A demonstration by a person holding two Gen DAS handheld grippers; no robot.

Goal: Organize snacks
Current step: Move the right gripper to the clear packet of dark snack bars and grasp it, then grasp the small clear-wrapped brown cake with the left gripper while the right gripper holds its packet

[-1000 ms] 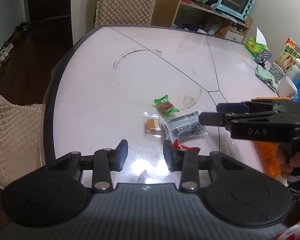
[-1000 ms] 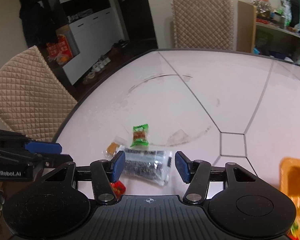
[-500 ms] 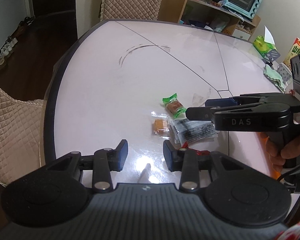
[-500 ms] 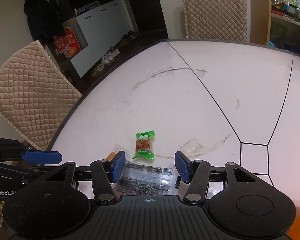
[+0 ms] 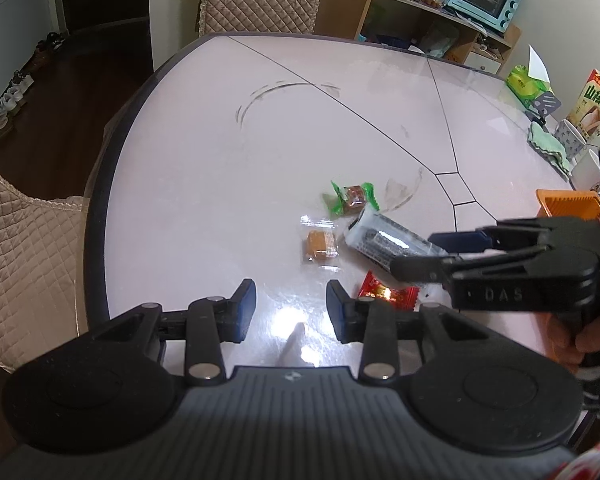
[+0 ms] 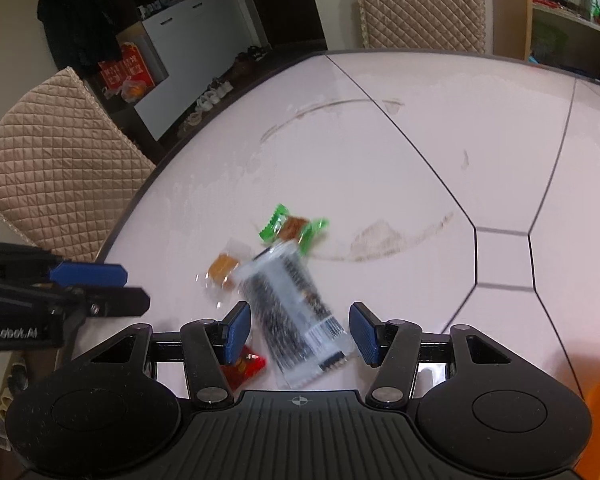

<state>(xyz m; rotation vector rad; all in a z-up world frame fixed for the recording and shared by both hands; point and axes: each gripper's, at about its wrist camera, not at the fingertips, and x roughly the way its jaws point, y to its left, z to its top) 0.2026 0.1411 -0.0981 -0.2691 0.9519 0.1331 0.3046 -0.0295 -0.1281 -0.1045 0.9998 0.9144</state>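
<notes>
Four snacks lie clustered on the table [image 5: 204, 168]. The right gripper [image 6: 300, 330] has sunk over the clear packet [image 6: 296, 312], which has swung lengthwise between its half-open, empty jaws, untouched, ready for gripping. Beside that packet, the left gripper [image 5: 291, 306] hovers narrowly open, holding nothing.

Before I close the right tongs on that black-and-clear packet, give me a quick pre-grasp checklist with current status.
1. Right tongs open: ok.
2. Black-and-clear packet between the fingers: ok, its end lies in the gap.
3. Pads touching the packet: cannot tell, the view is blurred.
4. Red candy clear of the grip: not ok, it sits by the left finger.
5. Left tongs out of the way: ok, open over bare table.
6. Orange basket in reach: cannot tell.
</notes>
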